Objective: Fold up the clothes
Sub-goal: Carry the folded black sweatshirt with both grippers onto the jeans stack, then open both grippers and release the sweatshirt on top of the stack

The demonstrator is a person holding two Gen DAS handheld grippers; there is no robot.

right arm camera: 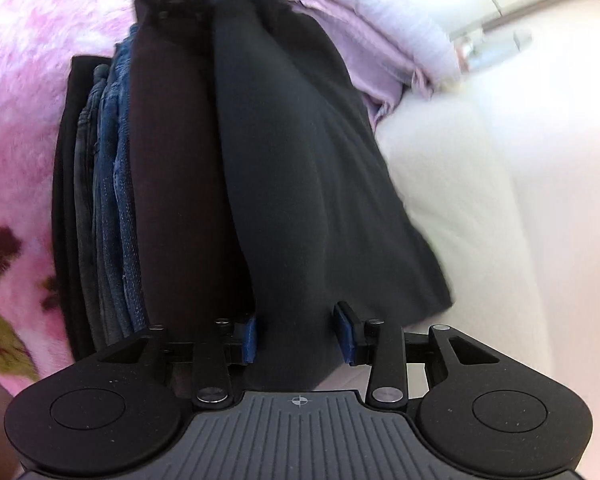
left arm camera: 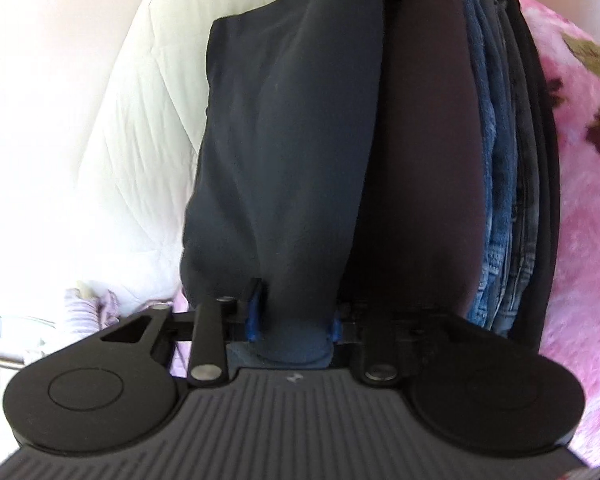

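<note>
A folded dark navy garment (left arm camera: 292, 140) hangs lengthwise between my two grippers. In the left wrist view my left gripper (left arm camera: 295, 320) is shut on its near end, the blue pads (left arm camera: 254, 312) pressing into the bunched cloth. The right wrist view shows the same garment (right arm camera: 300, 160) from the other end, with my right gripper (right arm camera: 298, 338) shut on it. The garment sits right against a stack of folded clothes: a dark brown piece (left arm camera: 420, 140) (right arm camera: 172, 180), then blue jeans (left arm camera: 496, 200) (right arm camera: 112, 200), then grey and black pieces.
The stack lies on a fluffy pink flowered blanket (left arm camera: 588, 200) (right arm camera: 20, 120). A white quilted cover (left arm camera: 120, 140) (right arm camera: 500, 240) spreads on the garment's other side. A crumpled lilac cloth (right arm camera: 360, 32) (left arm camera: 88, 304) lies at the quilt's edge.
</note>
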